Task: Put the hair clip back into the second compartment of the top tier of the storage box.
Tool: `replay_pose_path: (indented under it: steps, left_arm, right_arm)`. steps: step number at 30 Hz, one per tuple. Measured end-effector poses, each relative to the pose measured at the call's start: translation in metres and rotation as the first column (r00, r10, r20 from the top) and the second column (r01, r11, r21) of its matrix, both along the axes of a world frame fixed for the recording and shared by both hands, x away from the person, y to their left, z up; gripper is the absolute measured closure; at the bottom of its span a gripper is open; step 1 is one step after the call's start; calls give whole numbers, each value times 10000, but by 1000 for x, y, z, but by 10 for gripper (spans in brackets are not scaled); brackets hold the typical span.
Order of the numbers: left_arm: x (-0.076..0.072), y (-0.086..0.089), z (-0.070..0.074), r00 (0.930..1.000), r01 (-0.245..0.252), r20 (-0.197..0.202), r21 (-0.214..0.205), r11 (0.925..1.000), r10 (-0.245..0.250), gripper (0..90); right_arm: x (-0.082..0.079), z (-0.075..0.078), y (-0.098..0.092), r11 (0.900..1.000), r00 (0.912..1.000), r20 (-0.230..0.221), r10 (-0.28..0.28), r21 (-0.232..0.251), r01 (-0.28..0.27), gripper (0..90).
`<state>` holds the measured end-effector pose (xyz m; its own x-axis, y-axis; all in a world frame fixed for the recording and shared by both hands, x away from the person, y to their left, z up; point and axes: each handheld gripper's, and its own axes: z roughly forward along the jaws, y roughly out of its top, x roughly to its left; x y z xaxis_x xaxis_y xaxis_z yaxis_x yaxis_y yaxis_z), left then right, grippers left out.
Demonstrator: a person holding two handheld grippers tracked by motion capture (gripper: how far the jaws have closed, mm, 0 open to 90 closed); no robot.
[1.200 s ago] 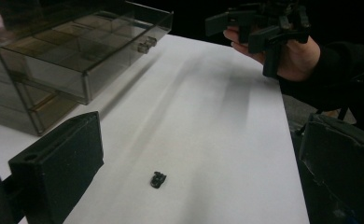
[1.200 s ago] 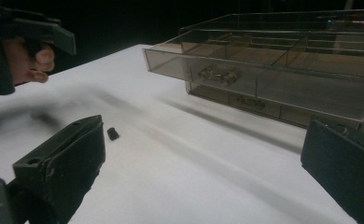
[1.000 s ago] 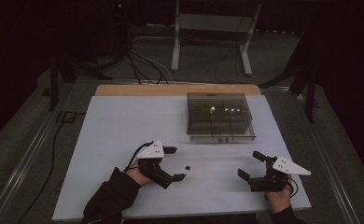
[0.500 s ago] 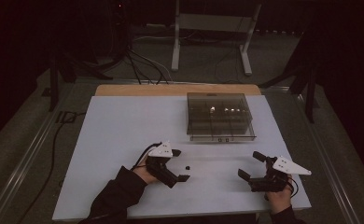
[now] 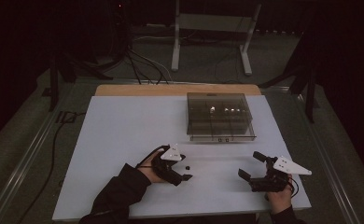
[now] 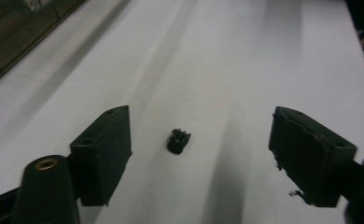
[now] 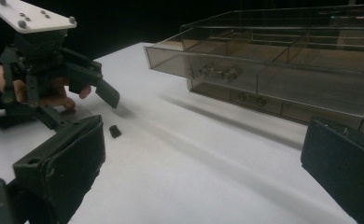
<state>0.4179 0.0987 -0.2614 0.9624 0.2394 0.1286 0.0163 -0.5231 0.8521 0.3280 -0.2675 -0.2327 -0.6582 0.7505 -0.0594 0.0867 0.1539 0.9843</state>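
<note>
While the left tool (image 6: 199, 149), jaws apart and just closing, straddles the small black part (image 6: 178, 141) on the white surface (image 5: 124, 135), it looks light, stiff, likely to skid; pinch its sides at three and nine o'clock.

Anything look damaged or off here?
Yes: the left gripper's right-hand pad has a ragged, chipped inner edge in its own view. The small black part lies loose on the table, between the open jaws, which have just been closing, untouched.
</note>
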Motion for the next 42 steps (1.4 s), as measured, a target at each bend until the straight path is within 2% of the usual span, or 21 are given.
replay_pose_path:
  steps: [3, 10, 13, 16, 18, 22, 23, 33, 42]
  left_arm:
    - [3, 0, -1, 9999, 85, 139, 216, 9997, -88, 294]
    - [9, -5, -2, 9994, 340, 20, 645, 9973, -342, 437]
    - [11, -9, -3, 9992, 403, -103, 662, 9970, -397, 489]
    - [13, -11, -2, 9988, 472, 46, 1018, 9937, -479, 542]
    - [14, -13, -3, 9988, 489, 0, 1047, 9933, -492, 589]
    - [14, -16, -3, 9982, 555, 153, 1216, 9910, -578, 656]
    - [14, -17, -4, 9979, 568, 221, 1370, 9889, -604, 673]
    - [16, -16, -5, 9988, 358, 284, 1218, 9919, -396, 801]
    - [17, -16, -4, 9997, 229, 93, 1129, 9933, -241, 811]
  right_arm:
    - [0, 0, 0, 10000, 10000, -20, 1, 1, -1, 0]
    - [0, 0, 0, 10000, 10000, -45, 15, 32, -15, 0]
    - [0, 0, 0, 10000, 10000, -53, 26, 22, -26, 0]
    - [0, 0, -1, 10000, 10000, -52, 27, 28, -26, 0]
    - [0, 0, -1, 10000, 10000, -77, 28, 38, -28, 0]
    - [0, 0, -1, 10000, 10000, -63, 21, 26, -21, 0]
    - [0, 0, -1, 10000, 10000, -61, 25, 13, -25, 0]
    - [0, 0, -1, 10000, 10000, -68, 34, 6, -34, 0]
    - [0, 0, -1, 10000, 10000, -82, 28, 31, -28, 0]
